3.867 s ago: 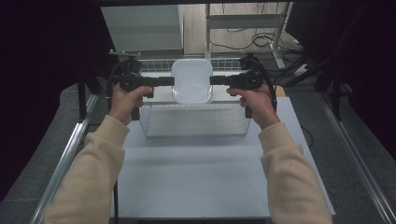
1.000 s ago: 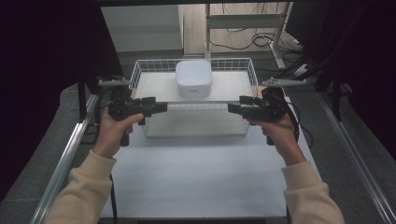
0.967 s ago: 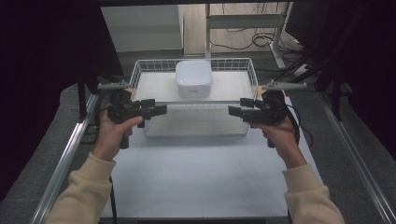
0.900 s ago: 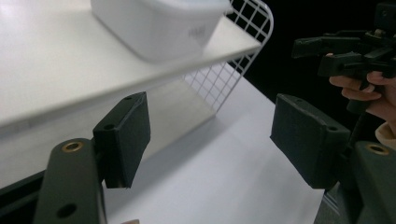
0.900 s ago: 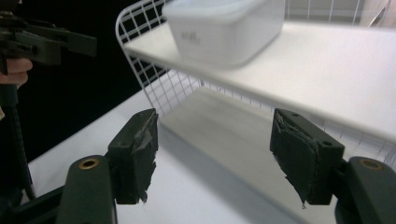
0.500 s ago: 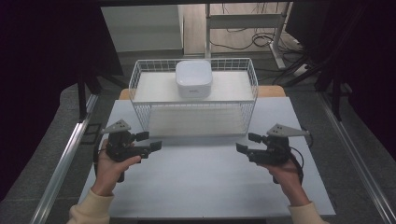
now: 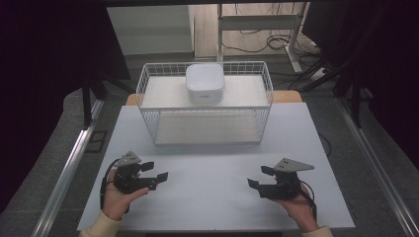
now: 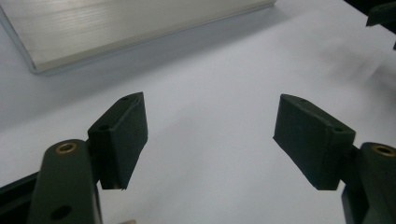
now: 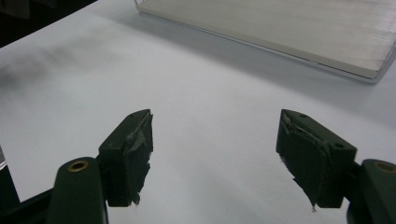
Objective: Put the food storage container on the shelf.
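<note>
White wire basket (image 7: 148,94) holds a white container (image 7: 205,83) on its upper shelf; near the table's (image 7: 207,197) front, left gripper (image 7: 157,171) and right gripper (image 7: 259,177) gape wide, empty.

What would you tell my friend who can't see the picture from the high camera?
A person's two hands rest on a white table, each holding an open black gripper: left gripper, right gripper. Beyond them stands a white wire basket with a white square container in it.

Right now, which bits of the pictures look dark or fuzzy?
High view: the room around the table is very dark. Left gripper view: the claw looks sharp, the far tabletop soft. Right gripper view: a blurry grey shadow smudges the table's top-left.
</note>
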